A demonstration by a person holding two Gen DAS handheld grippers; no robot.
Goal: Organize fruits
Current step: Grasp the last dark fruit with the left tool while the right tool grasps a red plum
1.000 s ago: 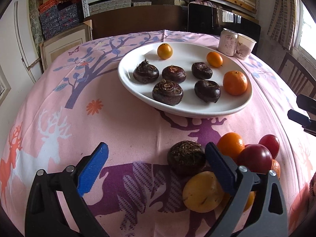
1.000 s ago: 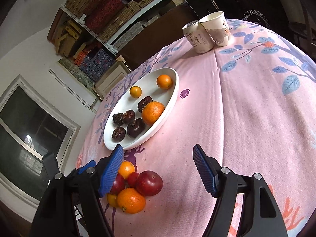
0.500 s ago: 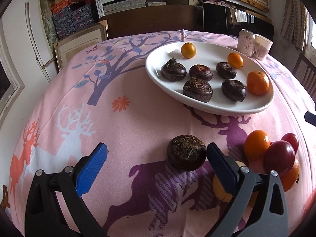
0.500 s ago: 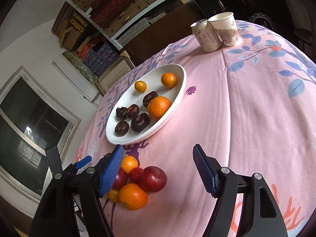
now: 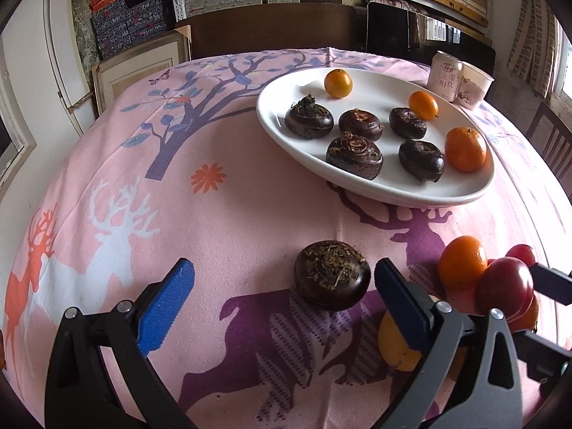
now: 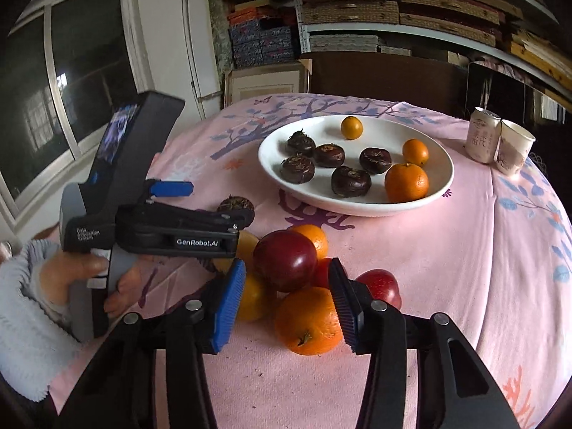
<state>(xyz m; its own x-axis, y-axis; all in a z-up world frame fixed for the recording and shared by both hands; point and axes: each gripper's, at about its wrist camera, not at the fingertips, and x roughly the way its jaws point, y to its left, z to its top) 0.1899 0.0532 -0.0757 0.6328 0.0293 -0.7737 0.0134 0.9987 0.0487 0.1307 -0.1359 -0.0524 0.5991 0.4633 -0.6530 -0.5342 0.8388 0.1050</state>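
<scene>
Now the right gripper (image 6: 286, 300), swung round over the loose fruit pile, has just been narrowing its jaws around the dark red apple (image 6: 285, 260) without clamping yet, at seven o'clock from the white plate (image 6: 441, 187), while the left gripper (image 5: 282, 300) gapes around a water chestnut (image 5: 331, 274).

A pink tablecloth (image 5: 221, 221) w/ printed deer and tree motifs is spread over the table. At the far right, a pale drink can (image 6: 483, 140) is stood upright, touching a paper cup (image 6: 514, 150) on its right. Behind, shelves (image 6: 361, 18) are stacked w/ woven mats and patterned boxes (image 6: 262, 44). A window (image 6: 64, 82) is seen at far left; a wooden chair (image 5: 552, 143) at right.
</scene>
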